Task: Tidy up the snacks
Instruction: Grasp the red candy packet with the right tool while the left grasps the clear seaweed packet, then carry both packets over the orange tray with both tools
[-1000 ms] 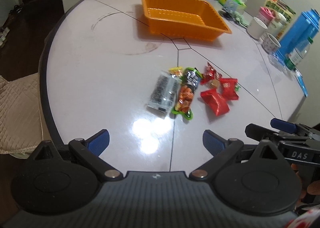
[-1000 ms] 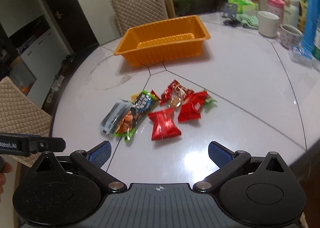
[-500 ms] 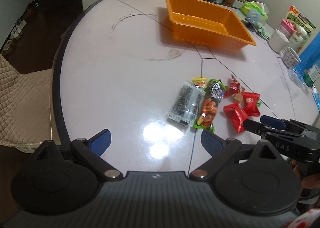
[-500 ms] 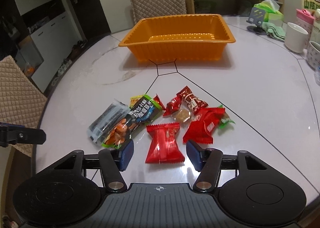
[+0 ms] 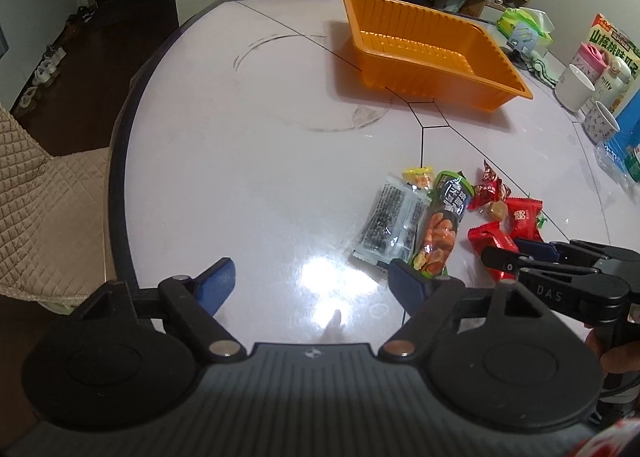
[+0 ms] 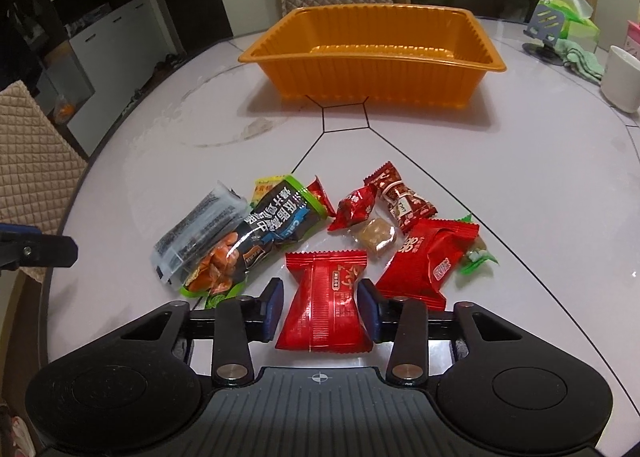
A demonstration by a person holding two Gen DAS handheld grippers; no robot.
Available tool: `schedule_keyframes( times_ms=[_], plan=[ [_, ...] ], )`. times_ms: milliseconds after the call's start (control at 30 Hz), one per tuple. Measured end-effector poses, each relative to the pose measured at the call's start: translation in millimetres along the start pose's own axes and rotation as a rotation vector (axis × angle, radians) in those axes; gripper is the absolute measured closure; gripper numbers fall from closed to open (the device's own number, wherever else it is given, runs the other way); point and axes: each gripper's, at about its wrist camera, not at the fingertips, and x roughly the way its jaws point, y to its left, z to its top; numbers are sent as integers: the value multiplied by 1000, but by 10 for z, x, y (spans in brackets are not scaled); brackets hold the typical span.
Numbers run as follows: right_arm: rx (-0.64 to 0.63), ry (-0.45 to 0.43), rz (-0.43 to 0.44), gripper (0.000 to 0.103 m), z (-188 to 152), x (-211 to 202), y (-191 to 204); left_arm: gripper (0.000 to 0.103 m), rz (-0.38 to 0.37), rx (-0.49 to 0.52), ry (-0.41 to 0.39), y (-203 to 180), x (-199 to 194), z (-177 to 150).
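Several wrapped snacks lie in a cluster on the white table (image 6: 500, 185). My right gripper (image 6: 322, 307) is low over the nearest red packet (image 6: 324, 297). Its jaws are closing on either side of the packet's narrow waist, with a small gap still showing at the left pad. A second red packet (image 6: 428, 261), a green-black packet (image 6: 256, 241), a clear black-printed packet (image 6: 196, 233) and small candies (image 6: 356, 209) lie just beyond. Behind them stands the empty orange tray (image 6: 376, 77). My left gripper (image 5: 312, 281) hovers left of the cluster, jaws wide but closing on nothing, its right pad near the green-black packet (image 5: 440, 229).
White mugs (image 5: 574, 87), a tissue box (image 6: 572, 17), a phone stand and boxes crowd the table's right side. Quilted chairs (image 5: 44, 209) stand at the left edge and behind the tray (image 5: 432, 91). The dark table rim (image 5: 120, 161) curves along the left.
My right gripper dropped forward to the near red packet and its jaws narrowed from wide to straddling it. My left gripper edged closer to the table and its jaws narrowed slightly.
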Motion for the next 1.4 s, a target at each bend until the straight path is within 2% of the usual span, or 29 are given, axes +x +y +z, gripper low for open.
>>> schedule_keyframes(
  times_ms=[67, 133, 200, 400, 533, 767, 1100, 1400],
  plan=[
    [-8, 3, 1, 68, -2, 15, -1, 25, -3, 11, -3, -22, 33, 14],
    [-17, 0, 6, 76, -9, 15, -8, 28, -11, 23, -5, -57, 74, 29],
    [-17, -6, 18, 78, -6, -6, -18, 33, -20, 42, -5, -98, 119, 45],
    [19, -33, 38, 79, 42, -143, -98, 47, -61, 112, -1, -261, 291, 120],
    [45, -56, 42, 79, 77, -243, -167, 64, -107, 146, 24, -363, 447, 180],
    [90, -70, 31, 79, 113, -357, -327, 68, -140, 223, 50, -535, 650, 260],
    [118, -75, 29, 79, 138, -435, -532, 70, -119, 287, 68, -655, 853, 362],
    [108, -68, 54, 79, 205, -387, -676, 70, -104, 296, 72, -699, 869, 368]
  ],
)
